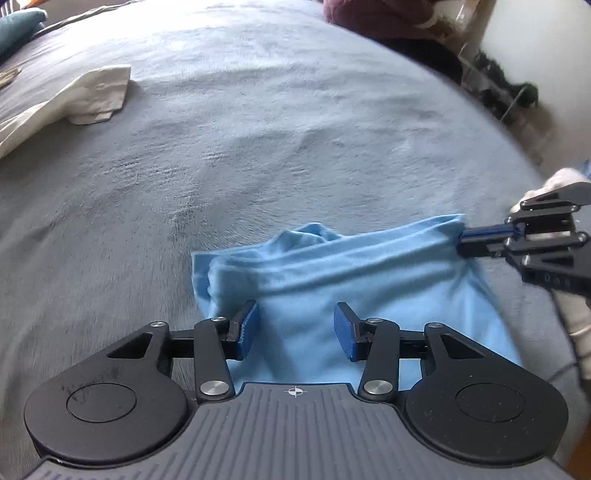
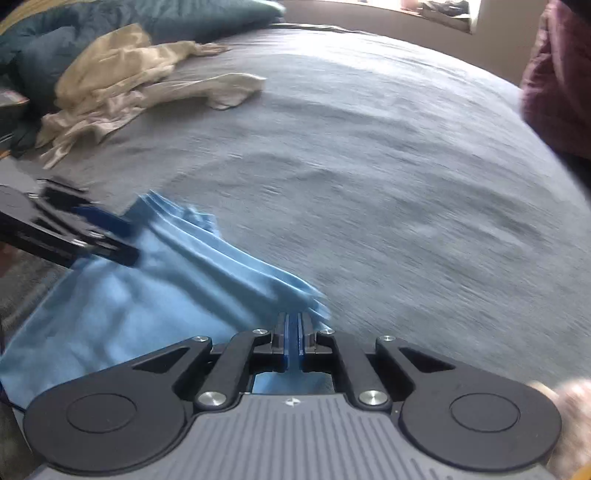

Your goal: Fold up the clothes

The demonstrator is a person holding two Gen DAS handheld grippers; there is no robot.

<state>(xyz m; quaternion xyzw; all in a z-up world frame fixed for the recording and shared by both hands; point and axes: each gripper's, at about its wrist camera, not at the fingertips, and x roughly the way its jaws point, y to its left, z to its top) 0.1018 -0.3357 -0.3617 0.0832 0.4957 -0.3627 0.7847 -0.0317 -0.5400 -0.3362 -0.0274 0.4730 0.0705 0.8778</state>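
A light blue garment lies bunched in folds on the grey bed cover. My left gripper stands open over its near part, blue pads apart, with flat cloth showing in the gap and a fold against the left pad. At the right, my right gripper is shut on the garment's far corner. In the right wrist view, the right gripper pinches the edge of the blue garment, and pleats run from it toward the left gripper at the other corner. Both views are motion-blurred.
Cream clothes lie heaped at the bed's far left, one piece spread flat. Teal pillows sit behind them. A person in a maroon garment stands at the bed's far right edge. Dark clutter lies beyond that edge.
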